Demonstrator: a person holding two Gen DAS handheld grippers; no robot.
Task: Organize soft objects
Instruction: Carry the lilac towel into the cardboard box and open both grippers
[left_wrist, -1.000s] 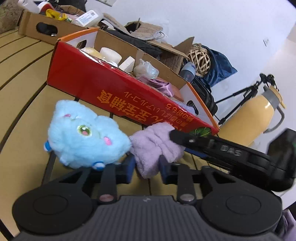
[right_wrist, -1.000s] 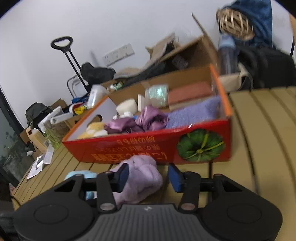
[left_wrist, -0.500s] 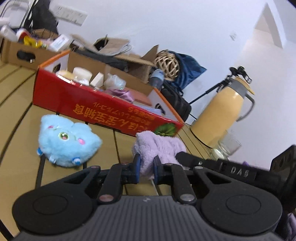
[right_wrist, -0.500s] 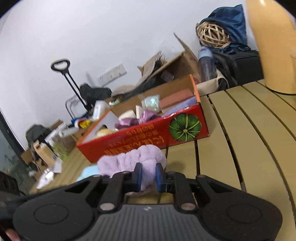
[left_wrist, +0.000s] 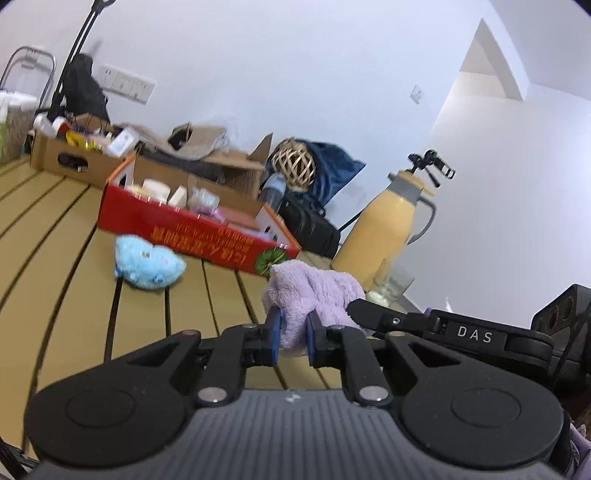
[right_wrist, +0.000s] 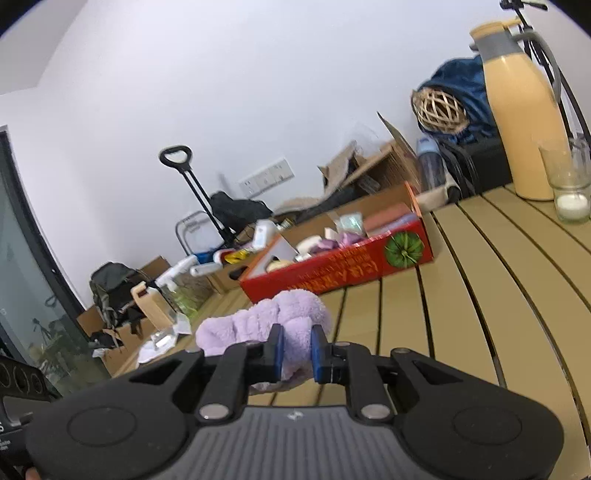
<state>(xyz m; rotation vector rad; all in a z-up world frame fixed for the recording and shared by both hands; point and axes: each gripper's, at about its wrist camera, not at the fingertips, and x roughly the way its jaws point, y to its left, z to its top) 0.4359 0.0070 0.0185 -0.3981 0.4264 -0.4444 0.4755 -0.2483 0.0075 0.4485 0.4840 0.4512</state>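
Raised off the bench (left_wrist: 155, 325) since the earlier frame, the purple cloth (left_wrist: 314, 291) hangs clamped between left tool (left_wrist: 291, 334) and right tool (right_wrist: 296, 349), near the red box (left_wrist: 192, 229).

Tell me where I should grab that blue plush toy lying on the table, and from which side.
Grip the blue plush toy across its rounded middle, coming from above. It lies low and flat on the slatted table, apart from the red box, so nothing blocks a top approach.
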